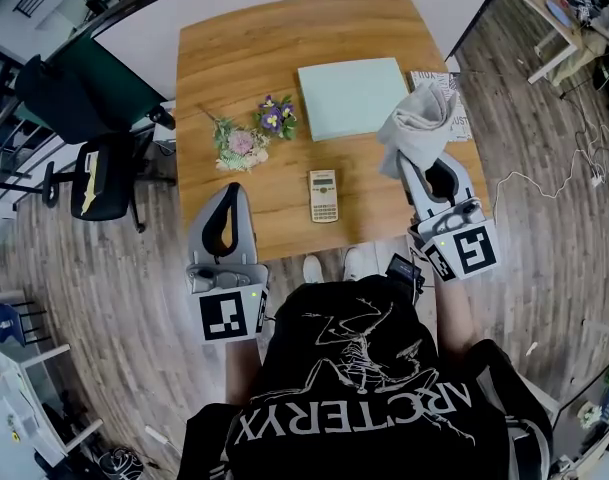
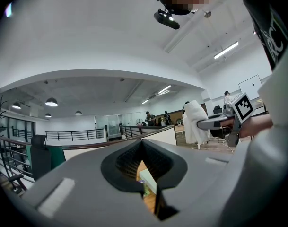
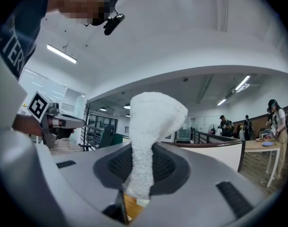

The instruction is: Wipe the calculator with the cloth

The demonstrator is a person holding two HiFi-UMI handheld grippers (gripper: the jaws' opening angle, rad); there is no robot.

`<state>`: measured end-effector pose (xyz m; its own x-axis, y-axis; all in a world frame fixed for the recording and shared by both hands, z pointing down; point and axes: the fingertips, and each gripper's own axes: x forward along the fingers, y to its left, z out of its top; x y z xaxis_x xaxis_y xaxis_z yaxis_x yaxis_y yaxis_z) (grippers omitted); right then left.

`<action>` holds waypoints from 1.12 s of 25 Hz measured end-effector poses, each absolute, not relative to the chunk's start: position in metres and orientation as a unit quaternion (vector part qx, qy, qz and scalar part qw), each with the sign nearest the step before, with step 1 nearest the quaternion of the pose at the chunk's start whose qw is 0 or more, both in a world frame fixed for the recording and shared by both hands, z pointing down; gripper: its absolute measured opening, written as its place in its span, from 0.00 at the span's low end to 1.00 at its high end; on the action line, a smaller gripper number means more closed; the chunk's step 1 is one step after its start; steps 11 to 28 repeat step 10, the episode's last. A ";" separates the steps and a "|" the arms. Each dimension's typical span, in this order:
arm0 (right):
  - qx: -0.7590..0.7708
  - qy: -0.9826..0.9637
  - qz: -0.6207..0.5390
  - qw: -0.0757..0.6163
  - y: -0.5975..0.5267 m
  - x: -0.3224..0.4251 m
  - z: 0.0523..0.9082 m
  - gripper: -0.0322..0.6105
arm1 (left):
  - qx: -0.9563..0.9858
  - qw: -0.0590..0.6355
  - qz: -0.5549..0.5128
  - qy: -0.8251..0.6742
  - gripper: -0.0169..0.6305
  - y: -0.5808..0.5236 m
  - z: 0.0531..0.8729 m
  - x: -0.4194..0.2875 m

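Observation:
A beige calculator (image 1: 324, 195) lies flat near the front edge of the wooden table (image 1: 244, 48). To its right, my right gripper (image 1: 410, 164) is held up above the table's right front corner, shut on a grey-white cloth (image 1: 419, 121) that bunches above the jaws. In the right gripper view the cloth (image 3: 148, 141) rises from between the jaws and hides what lies ahead. My left gripper (image 1: 232, 190) is left of the calculator, by the table's front edge, pointing up. Its jaws meet at the tips with nothing between them (image 2: 142, 143).
A mint-green pad (image 1: 351, 96) lies behind the calculator, with a printed sheet (image 1: 449, 103) at its right. Two small flower bunches (image 1: 274, 116) (image 1: 239, 145) lie at centre left. A dark office chair (image 1: 99, 173) stands left of the table.

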<state>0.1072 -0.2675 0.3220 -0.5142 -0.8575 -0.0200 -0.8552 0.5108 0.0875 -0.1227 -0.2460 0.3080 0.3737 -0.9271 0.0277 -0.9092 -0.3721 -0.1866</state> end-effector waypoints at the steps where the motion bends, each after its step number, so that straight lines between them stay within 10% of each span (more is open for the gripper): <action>1: 0.492 -0.870 -0.042 0.014 -0.267 0.107 0.323 0.19 | -0.826 0.070 -0.064 0.555 0.04 -0.246 0.308 -0.122; 28: 0.481 -0.875 -0.043 0.020 -0.263 0.104 0.325 0.19 | -0.830 0.074 -0.061 0.549 0.04 -0.246 0.308 -0.116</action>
